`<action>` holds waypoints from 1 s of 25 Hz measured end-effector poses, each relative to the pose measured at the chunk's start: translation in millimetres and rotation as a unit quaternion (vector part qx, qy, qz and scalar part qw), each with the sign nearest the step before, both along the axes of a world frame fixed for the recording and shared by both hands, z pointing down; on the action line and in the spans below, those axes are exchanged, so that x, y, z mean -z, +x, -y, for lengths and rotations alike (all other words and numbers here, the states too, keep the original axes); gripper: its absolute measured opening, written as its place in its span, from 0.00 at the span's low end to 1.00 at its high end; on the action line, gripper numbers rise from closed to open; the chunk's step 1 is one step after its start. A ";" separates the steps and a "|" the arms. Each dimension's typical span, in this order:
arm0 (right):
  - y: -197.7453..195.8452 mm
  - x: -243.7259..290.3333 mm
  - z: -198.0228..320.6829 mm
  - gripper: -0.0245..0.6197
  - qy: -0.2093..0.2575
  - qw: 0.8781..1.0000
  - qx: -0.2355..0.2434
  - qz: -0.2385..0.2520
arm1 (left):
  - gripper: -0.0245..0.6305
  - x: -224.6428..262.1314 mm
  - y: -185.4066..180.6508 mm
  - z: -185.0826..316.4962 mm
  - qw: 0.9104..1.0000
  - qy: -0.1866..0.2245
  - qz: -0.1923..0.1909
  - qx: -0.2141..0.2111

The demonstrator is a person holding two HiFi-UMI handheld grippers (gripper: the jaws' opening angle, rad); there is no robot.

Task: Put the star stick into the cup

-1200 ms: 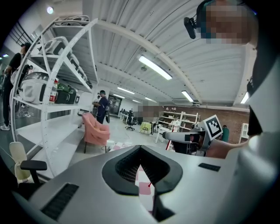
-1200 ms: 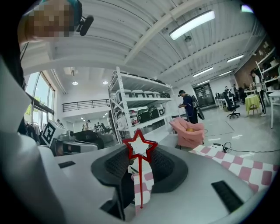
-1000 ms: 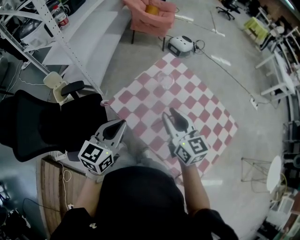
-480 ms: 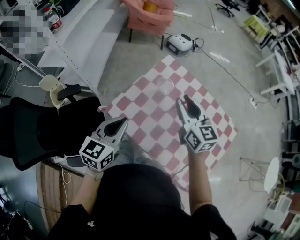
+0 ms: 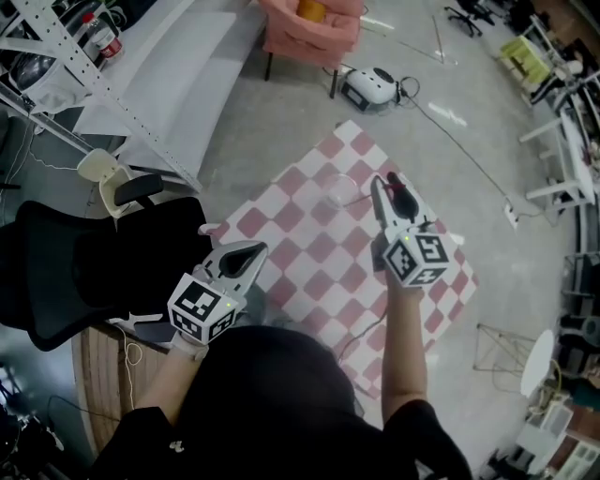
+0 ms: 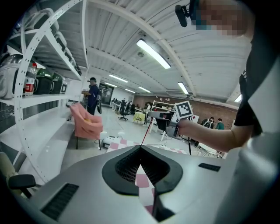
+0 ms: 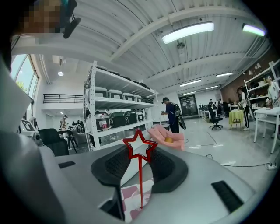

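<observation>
A clear cup [image 5: 340,190] stands on the pink-and-white checkered mat [image 5: 319,248]. My right gripper [image 5: 388,181] is held out over the mat, its tips just right of the cup. It is shut on the star stick [image 7: 140,179]: in the right gripper view [image 7: 140,151] the thin red stick rises between the pads, with the outlined red star beyond the tips. My left gripper [image 5: 251,252] hovers at the mat's near left edge, shut [image 6: 140,148] with nothing in it. In the left gripper view the stick [image 6: 147,133] is a thin red line below the right gripper [image 6: 177,120].
A black office chair [image 5: 94,253] is close on my left, with a white shelving rack [image 5: 112,89] behind it. A pink armchair [image 5: 309,23] and a white device [image 5: 375,86] with a cable sit beyond the mat. A person [image 7: 170,114] stands far off.
My right gripper has moved forward and to the right with the star stick, from the mat's near part to beside the cup. The left gripper has barely moved.
</observation>
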State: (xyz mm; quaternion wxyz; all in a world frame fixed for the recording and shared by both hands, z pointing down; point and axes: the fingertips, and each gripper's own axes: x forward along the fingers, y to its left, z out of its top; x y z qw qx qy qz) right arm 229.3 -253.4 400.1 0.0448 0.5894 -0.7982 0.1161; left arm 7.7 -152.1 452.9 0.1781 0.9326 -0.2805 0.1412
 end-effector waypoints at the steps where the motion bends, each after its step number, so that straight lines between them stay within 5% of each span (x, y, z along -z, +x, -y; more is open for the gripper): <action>1: 1.0 -4.1 7.8 0.25 -0.003 1.000 0.000 -0.001 | 0.10 -3.2 0.0 4.4 1.000 -0.004 0.002 -0.001; 15: 3.4 -105.1 54.8 0.25 -0.100 0.995 0.013 -0.024 | 0.10 -37.9 -9.1 44.1 0.998 -0.055 0.007 0.016; 25: -1.3 -138.7 63.7 0.25 -0.126 0.991 0.021 -0.030 | 0.10 -50.8 -9.0 42.9 0.997 -0.072 0.010 0.019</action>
